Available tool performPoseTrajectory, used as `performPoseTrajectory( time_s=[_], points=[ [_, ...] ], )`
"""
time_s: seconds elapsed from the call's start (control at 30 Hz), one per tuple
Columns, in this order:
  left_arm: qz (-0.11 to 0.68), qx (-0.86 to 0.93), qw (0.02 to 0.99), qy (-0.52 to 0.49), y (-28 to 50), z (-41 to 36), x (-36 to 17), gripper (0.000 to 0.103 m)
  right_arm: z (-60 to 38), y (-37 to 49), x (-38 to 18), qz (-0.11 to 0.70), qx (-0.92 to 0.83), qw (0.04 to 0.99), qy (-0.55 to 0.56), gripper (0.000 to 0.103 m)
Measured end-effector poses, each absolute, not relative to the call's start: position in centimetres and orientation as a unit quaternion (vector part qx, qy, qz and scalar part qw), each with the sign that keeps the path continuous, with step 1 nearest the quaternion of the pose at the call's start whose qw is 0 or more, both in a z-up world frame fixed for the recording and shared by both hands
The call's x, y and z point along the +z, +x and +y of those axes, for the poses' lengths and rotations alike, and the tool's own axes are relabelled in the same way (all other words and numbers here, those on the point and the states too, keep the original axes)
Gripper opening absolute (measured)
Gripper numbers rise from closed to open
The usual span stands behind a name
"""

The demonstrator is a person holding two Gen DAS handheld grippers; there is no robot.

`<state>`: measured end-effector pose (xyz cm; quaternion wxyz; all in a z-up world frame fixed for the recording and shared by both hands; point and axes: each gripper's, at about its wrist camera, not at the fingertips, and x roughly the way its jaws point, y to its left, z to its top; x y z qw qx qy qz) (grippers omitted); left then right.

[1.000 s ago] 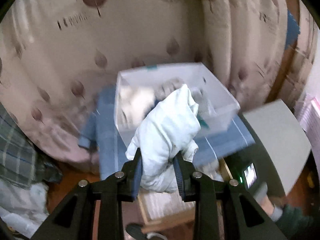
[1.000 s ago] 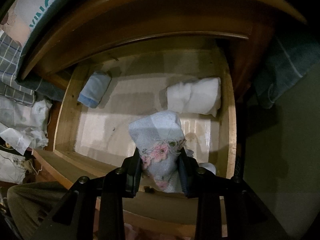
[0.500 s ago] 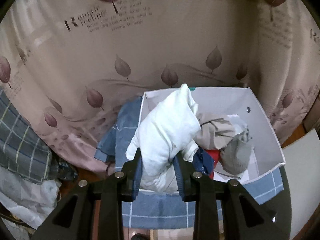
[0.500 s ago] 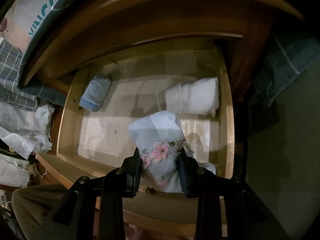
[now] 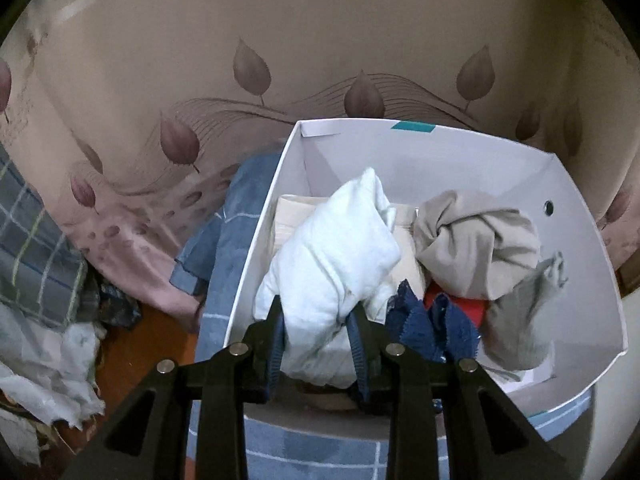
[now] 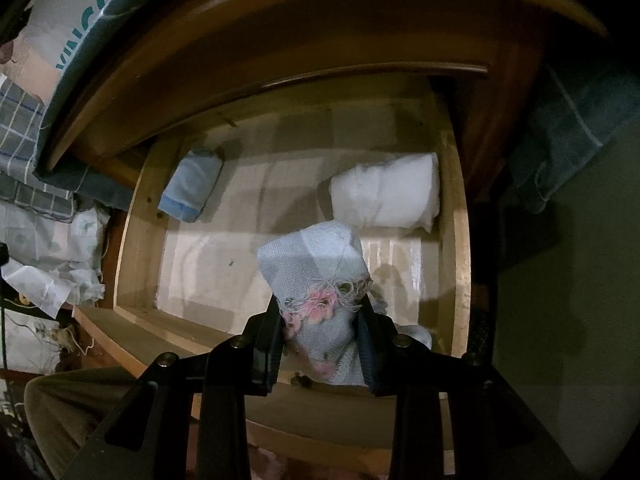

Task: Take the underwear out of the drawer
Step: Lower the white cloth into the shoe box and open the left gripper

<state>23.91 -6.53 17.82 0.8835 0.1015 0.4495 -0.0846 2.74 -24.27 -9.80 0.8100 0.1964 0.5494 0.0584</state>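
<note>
White cotton, a bundled piece of underwear, is clamped between the pads of the left gripper and is now held low over the white cardboard box, where a second ago it was carried well short of it with the box seen smaller and blurred. Inside the box a beige crumpled garment, a grey one, dark blue lace fabric and a red scrap are seen heaped together. A teal label strip is stuck on the far rim. On the leaf-printed beige curtain behind, a large "R" can be read; the smaller script beside it is too blurred.

At the right gripper nothing has changed: a light blue knit piece with frayed pink trim stays pinched above the open wooden drawer. Left in the drawer are a rolled white piece at the right wall and a folded pale blue piece at the left. Teal letters on a pale bag above are cut off, partly "VINCCI".
</note>
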Motion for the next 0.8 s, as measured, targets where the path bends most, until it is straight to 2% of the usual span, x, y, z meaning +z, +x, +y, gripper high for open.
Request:
performPoseTrajectory(
  time_s=[0.37, 0.63, 0.7, 0.73, 0.8],
  points=[
    [0.442, -0.080, 0.885, 0.124, 22.8, -6.9, 18.1, 0.042, -24.4, 2.8, -9.8, 0.551, 0.058, 0.809, 0.194, 0.030],
    [0.445, -0.086, 0.883, 0.123, 21.8, -6.4, 19.2, 0.044, -24.3, 2.7, -9.7, 0.551, 0.057, 0.809, 0.195, 0.030],
    [0.436, -0.085, 0.887, 0.123, 21.4, -6.2, 19.8, 0.047, -24.4, 2.7, -9.8, 0.550, 0.058, 0.810, 0.194, 0.030],
    [0.433, -0.083, 0.889, 0.125, 21.2, -6.1, 20.0, 0.052, -24.3, 2.7, -9.8, 0.552, 0.057, 0.809, 0.195, 0.030],
    [0.420, -0.082, 0.893, 0.135, 20.6, -6.0, 20.5, 0.053, -24.5, 2.7, -9.7, 0.552, 0.057, 0.808, 0.198, 0.030]
  ],
)
